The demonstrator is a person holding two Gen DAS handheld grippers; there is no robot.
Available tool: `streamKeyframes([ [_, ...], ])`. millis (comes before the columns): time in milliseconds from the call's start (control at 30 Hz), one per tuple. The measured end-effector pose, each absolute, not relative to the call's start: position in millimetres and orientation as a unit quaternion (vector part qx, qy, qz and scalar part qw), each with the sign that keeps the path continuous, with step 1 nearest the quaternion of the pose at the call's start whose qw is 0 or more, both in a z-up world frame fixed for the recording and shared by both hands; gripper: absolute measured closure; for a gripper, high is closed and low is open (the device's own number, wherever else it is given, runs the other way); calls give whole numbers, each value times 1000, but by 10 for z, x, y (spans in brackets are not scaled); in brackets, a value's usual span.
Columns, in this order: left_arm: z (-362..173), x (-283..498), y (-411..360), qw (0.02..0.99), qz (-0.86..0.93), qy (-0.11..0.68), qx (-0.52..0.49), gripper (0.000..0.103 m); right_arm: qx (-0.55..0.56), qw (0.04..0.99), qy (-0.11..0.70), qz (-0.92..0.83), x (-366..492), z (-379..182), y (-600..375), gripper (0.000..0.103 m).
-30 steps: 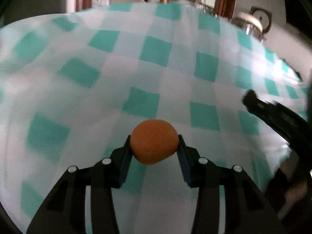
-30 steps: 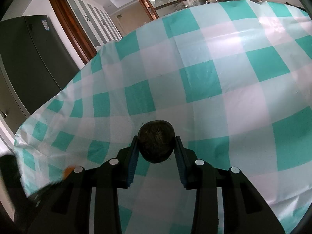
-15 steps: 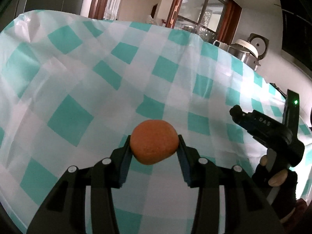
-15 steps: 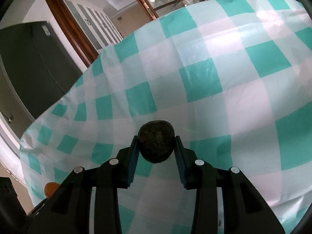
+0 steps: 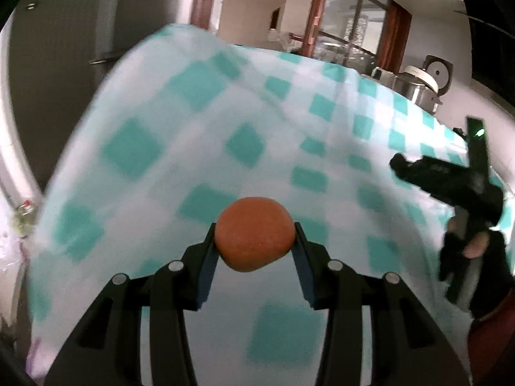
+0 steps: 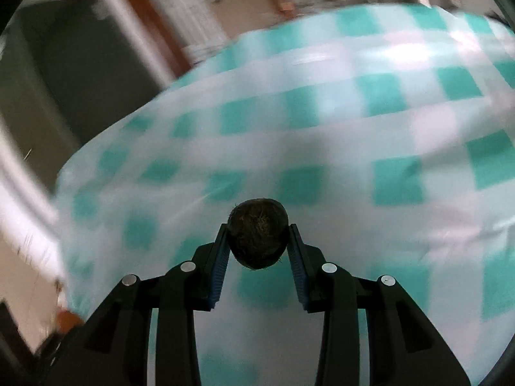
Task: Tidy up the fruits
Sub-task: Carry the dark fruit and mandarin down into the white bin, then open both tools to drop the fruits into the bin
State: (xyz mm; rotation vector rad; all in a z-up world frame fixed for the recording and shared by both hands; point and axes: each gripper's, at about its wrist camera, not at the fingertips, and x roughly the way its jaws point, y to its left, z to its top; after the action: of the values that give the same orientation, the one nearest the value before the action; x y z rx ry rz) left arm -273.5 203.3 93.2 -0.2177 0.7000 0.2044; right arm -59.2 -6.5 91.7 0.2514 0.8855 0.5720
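Covered edge to edge by a cloth [image 5: 244, 148] checked in teal and white, draped over the near left corner and hanging down the side. Blurred in both wrist views, so finer wrinkles cannot be told, though one soft ridge runs across the far part of the cloth [image 6: 322, 148]. Carries a steel pot [image 5: 415, 88] at the far right edge.
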Motion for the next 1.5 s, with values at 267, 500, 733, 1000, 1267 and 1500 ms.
streamKeyframes([
  [267,965,-4150,2764,919,165,342,-107,59,-12,827,378,415,-2279,1367,1041,67],
  [500,621,-4997,3291,892,221,379,-111,58,-133,751,385,519,-3445,1157,1895,67],
  [733,-65,-5214,3632,843,251,460,-122,58,-239,657,443,561,-4116,388,2356,67],
  [1000,-726,-5181,3687,794,253,537,-136,58,-333,592,498,539,-4414,-368,2576,67],
  [1267,-851,-5154,3640,788,258,542,-137,58,-386,567,503,526,-4603,-664,2711,67],
  [1500,-905,-5135,3705,782,260,548,-146,58,-398,561,514,513,-4532,-801,2712,67],
])
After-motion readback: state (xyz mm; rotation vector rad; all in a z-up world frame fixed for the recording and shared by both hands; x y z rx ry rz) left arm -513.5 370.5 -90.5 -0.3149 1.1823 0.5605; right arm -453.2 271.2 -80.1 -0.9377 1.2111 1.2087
